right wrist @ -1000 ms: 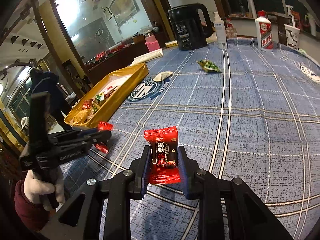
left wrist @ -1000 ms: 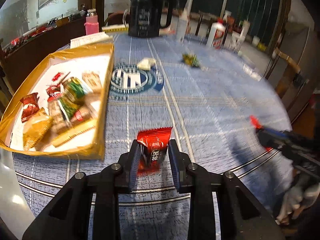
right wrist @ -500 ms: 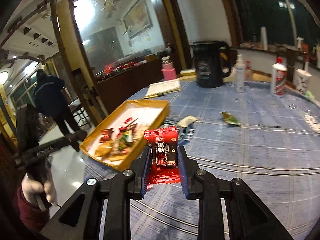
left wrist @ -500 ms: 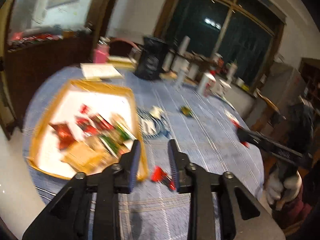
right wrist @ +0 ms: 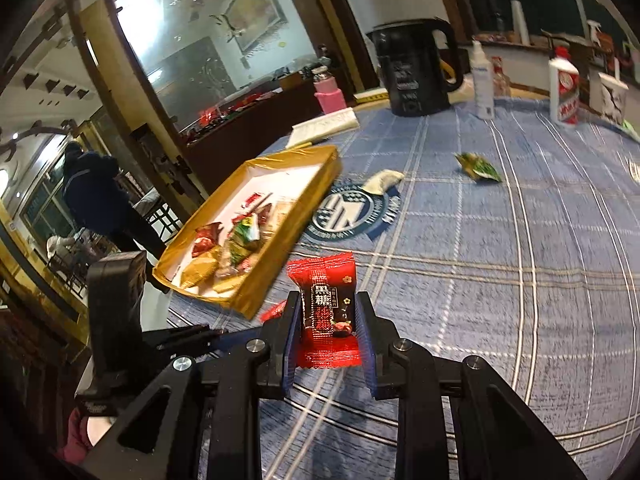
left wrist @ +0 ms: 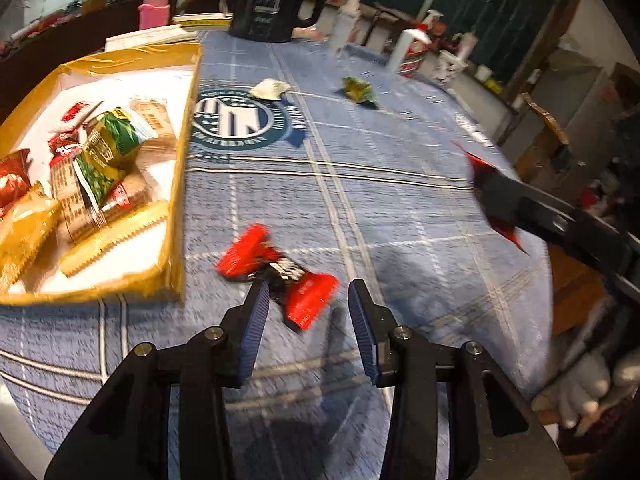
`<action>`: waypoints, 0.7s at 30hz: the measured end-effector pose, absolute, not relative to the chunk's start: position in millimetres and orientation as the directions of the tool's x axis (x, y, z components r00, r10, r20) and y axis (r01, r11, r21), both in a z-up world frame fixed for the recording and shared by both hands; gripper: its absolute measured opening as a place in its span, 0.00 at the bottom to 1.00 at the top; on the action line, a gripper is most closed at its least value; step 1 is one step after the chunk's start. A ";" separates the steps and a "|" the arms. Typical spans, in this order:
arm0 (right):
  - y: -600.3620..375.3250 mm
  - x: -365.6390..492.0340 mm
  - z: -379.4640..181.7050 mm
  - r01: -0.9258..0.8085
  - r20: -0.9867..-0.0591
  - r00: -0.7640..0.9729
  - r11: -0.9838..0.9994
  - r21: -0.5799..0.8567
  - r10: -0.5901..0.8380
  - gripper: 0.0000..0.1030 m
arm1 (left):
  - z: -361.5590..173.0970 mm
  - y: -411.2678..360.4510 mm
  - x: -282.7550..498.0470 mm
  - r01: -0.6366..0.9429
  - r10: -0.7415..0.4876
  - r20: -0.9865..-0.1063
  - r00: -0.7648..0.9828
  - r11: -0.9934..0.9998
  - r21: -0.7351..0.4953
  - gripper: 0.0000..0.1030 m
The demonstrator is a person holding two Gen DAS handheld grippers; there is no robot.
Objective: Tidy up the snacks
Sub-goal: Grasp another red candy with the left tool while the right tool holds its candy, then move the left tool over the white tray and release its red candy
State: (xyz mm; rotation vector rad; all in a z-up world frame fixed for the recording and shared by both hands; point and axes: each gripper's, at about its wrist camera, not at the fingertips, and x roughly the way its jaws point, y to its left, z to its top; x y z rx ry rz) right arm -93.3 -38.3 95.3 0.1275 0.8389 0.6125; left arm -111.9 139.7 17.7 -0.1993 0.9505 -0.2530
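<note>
Clutter rings the blue checked tablecloth (left wrist: 400, 208): one black kettle (right wrist: 416, 68), one pink bottle (left wrist: 153, 12), two loose packets, white (left wrist: 270, 89) and green (left wrist: 358, 90). One gold tray (left wrist: 174, 216) holds a heap of snacks. Left gripper (left wrist: 306, 312), jaws wide, hovers over a red candy (left wrist: 276, 270) lying just beside the tray. Right gripper (right wrist: 327, 334) clamps a second red candy (right wrist: 326, 304).

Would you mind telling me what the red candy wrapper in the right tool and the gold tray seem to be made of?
Red candy wrapper: looks like thin glossy plastic film; its ends are crimped with zigzag edges and the surface catches light. It is clamped in the right tool.

Gold tray: probably cardboard faced with shiny gold foil paper; the walls are thin and creased and the floor is plain white.
</note>
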 end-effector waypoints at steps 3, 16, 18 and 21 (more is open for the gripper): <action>-48.1 -93.4 90.2 -0.455 -0.656 0.505 0.819 0.350 0.561 0.26 | 16.7 135.0 -103.8 0.102 -0.258 -0.789 0.557 0.965 -0.243 0.44; -72.2 -84.6 67.6 -0.442 -0.665 0.487 0.816 0.372 0.567 0.26 | 17.5 119.0 -90.2 0.134 -0.166 -0.790 0.590 0.985 -0.107 0.17; -72.3 -83.2 69.1 -0.442 -0.665 0.488 0.817 0.371 0.566 0.26 | 26.7 128.0 -94.0 0.135 -0.214 -0.772 0.598 0.977 -0.166 0.16; -67.6 -81.6 77.4 -0.456 -0.660 0.498 0.817 0.353 0.563 0.26 | 46.8 150.4 -97.9 0.130 -0.288 -0.724 0.627 0.955 -0.266 0.15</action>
